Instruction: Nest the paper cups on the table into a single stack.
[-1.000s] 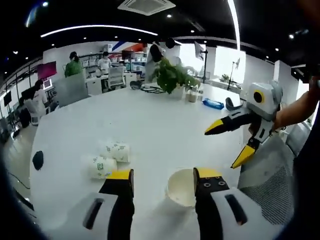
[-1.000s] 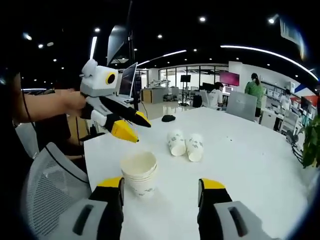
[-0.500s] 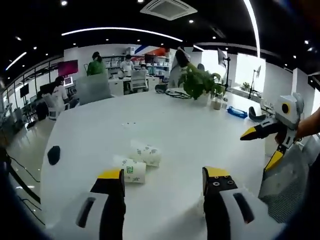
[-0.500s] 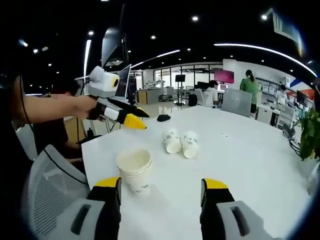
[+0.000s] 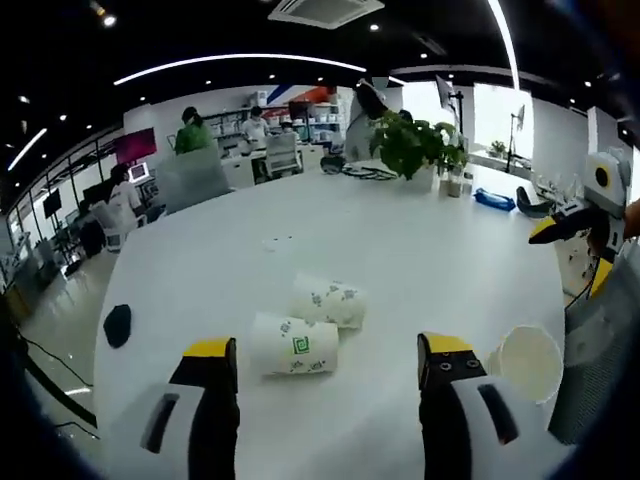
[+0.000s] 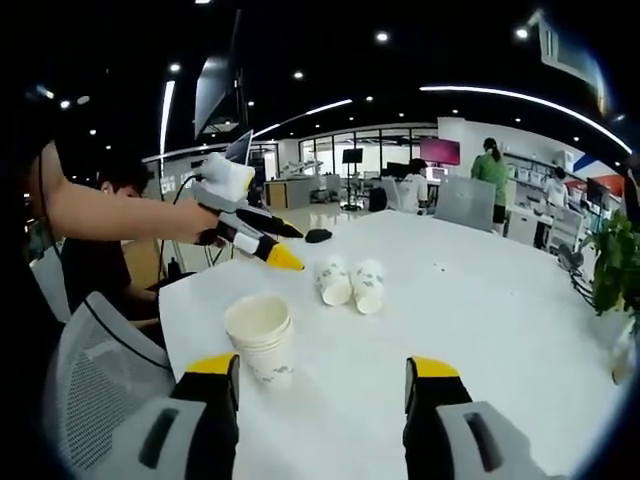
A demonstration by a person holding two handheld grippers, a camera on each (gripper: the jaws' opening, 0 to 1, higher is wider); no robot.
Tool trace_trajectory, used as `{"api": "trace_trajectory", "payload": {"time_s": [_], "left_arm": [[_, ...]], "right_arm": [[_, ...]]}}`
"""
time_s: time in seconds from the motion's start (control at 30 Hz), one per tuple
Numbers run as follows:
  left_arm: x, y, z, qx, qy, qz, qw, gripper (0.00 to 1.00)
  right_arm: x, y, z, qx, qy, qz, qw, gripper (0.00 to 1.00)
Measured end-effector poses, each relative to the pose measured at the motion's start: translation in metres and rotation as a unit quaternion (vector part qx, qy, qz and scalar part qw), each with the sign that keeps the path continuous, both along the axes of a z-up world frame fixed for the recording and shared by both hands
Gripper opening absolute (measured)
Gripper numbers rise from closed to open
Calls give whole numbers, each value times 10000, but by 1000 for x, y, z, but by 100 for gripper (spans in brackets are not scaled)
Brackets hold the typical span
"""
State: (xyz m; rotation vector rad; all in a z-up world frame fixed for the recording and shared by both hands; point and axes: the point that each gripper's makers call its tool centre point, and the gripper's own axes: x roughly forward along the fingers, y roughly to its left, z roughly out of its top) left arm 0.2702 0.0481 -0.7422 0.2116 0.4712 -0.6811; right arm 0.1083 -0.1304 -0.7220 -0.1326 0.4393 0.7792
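Observation:
Two white paper cups with green print lie on their sides on the white table [image 5: 350, 225]. The nearer cup [image 5: 295, 346] sits just ahead of my left gripper [image 5: 328, 350], whose jaws are open and hold nothing. The second cup [image 5: 328, 300] lies behind it. An upright stack of nested cups [image 5: 530, 362] stands to the right. My right gripper [image 5: 572, 255] hangs open at the table's right edge. In the right gripper view, the stack [image 6: 262, 340] stands ahead of my open right gripper [image 6: 323, 368]. The left gripper [image 6: 288, 247] hovers open beside the lying cups [image 6: 350, 283].
A black mouse [image 5: 117, 325] lies near the table's left edge. A potted plant [image 5: 410, 145] and small items stand at the far side. A mesh chair [image 6: 100, 370] is close to the table edge by the stack. People sit at desks in the background.
My left gripper has swung away from the stack toward the two lying cups, which now sit closer between its jaws. The stack stays in place. The right gripper has barely moved.

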Motion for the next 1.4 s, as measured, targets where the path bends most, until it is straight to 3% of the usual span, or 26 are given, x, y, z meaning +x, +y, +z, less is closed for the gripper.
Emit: {"api": "trace_trajectory", "payload": {"time_s": [0.5,0.87,1.07,1.17,1.4], "left_arm": [[41,10,-40,244,366,89,9990,70],[58,-3,-57,538,469,58,9974,70],[61,-7,-62,842,579,29,9948,65],[65,-8,-63,897,598,56,9942,59],[60,-9,-64,877,671,99,9938,59]], "right_arm": [[-6,-5,-7,-93,-26,-126,9999,83],[-10,-11,-16,-124,82,-270,9995,82],[-12,-19,-19,-134,140,-396,9990,81],[-13,-24,-21,-133,187,-456,9987,81],[-12,-26,-23,-180,217,-485,9984,80]]}}
